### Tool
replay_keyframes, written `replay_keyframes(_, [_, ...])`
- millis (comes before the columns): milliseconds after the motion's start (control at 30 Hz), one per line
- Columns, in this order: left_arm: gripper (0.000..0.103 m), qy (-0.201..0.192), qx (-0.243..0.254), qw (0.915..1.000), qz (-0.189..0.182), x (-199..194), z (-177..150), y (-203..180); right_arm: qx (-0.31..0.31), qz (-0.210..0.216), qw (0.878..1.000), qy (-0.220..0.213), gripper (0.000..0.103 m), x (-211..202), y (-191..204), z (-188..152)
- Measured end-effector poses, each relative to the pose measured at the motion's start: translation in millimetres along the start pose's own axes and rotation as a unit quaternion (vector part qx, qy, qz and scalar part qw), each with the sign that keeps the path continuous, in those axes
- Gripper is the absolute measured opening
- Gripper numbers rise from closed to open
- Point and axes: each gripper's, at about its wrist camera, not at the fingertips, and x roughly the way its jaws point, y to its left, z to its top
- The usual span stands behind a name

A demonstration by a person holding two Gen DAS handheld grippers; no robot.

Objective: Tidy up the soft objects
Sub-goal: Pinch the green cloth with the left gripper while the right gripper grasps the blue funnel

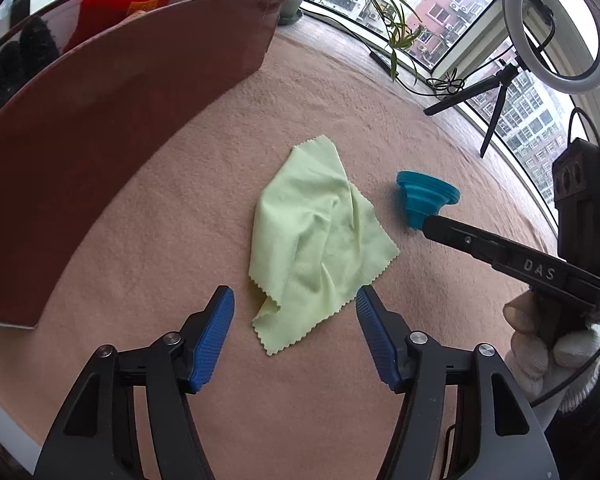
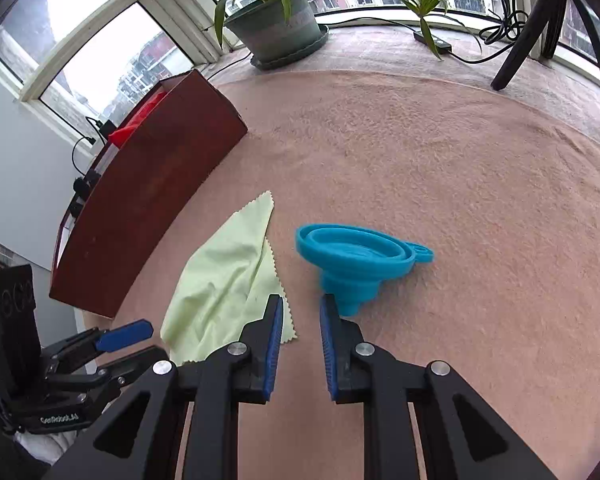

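Pale green cloth (image 1: 320,236) lying crumpled at centre frame on the pink-carpeted tabletop (image 1: 420,120), one zigzag-cut corner pointing down between the blue pads of the left claw (image 1: 295,308), which hovers open with nothing gripped. Blue funnel (image 2: 352,258) tipped on its side just right of the cloth, spout aimed toward the lower middle of the right wrist view. Right claw (image 2: 300,312) narrowed to a slim gap, seemingly empty, its right fingertip right against the spout; actual contact impossible to confirm. Brown box (image 1: 100,160) at upper left, red cushion (image 1: 128,8) already inside.

Cloth likely feather-light, limp and thin: apt to slide on the nap and droop from any pinch. Best taken at a raised fold near the middle, or the curled lower corner, pads pressed low against the carpet. Funnel apparently soft silicone, collapsible and springy: prone to squash or roll. Better seized across the narrow spout or the small rim tab than over the wide mouth.
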Motion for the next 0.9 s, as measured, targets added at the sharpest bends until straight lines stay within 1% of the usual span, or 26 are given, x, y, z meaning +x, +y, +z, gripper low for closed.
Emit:
replay_keyframes(67, [0.063, 0.002, 0.0, 1.0, -0.001, 3.8, 1.8, -1.4, -0.01, -0.007, 1.0, 0.0, 0.018, -5.1, 0.5, -4.4])
replay_keyframes(133, [0.063, 0.004, 0.0, 1.0, -0.001, 6.4, 3.0, -1.9, -0.016, -0.009, 1.0, 0.0, 0.023, -12.0, 0.4, -10.9])
replay_keyframes(167, [0.063, 0.003, -0.001, 1.0, 0.0, 7.2, 3.6, -1.9, -0.02, -0.011, 1.0, -0.003, 0.027, -15.6, 1.0, -14.0])
replay_keyframes(200, [0.063, 0.003, -0.001, 1.0, 0.0, 7.8, 4.2, -1.8, -0.026, -0.018, 0.999, -0.006, 0.031, -19.0, 2.1, -16.6])
replay_keyframes(300, [0.064, 0.008, -0.004, 1.0, -0.002, 12.2, 4.7, -1.9, -0.035, -0.051, 0.998, -0.021, 0.035, -25.0, 1.6, -21.1])
replay_keyframes(367, [0.068, 0.016, -0.008, 0.9998, -0.008, 17.6, 4.9, -3.6, -0.027, -0.056, 0.998, -0.024, 0.035, -23.4, -3.1, -19.2])
replay_keyframes(400, [0.069, 0.015, -0.005, 0.9999, -0.005, 18.9, 5.8, -6.0, -0.022, -0.056, 0.998, -0.023, 0.035, -21.3, -5.7, -17.3])
replay_keyframes(567, [0.069, 0.009, 0.005, 0.9999, -0.007, 27.7, 14.3, -17.6, -0.012, -0.055, 0.998, -0.023, 0.035, -13.6, -12.0, -10.8])
replay_keyframes(667, [0.07, 0.007, 0.026, 0.9996, -0.006, 34.7, 19.1, -28.2, -0.014, -0.048, 0.999, -0.019, 0.035, -8.2, -11.6, -7.8])
replay_keyframes(800, [0.07, -0.001, 0.064, 0.9978, 0.016, 43.8, 22.4, -44.1, -0.021, -0.052, 0.998, -0.018, 0.035, -3.2, -10.4, -4.7])
replay_keyframes(900, [0.073, -0.007, 0.093, 0.995, 0.036, 49.6, 22.8, -52.9, -0.022, -0.051, 0.998, -0.016, 0.036, -0.4, -11.0, -0.9])
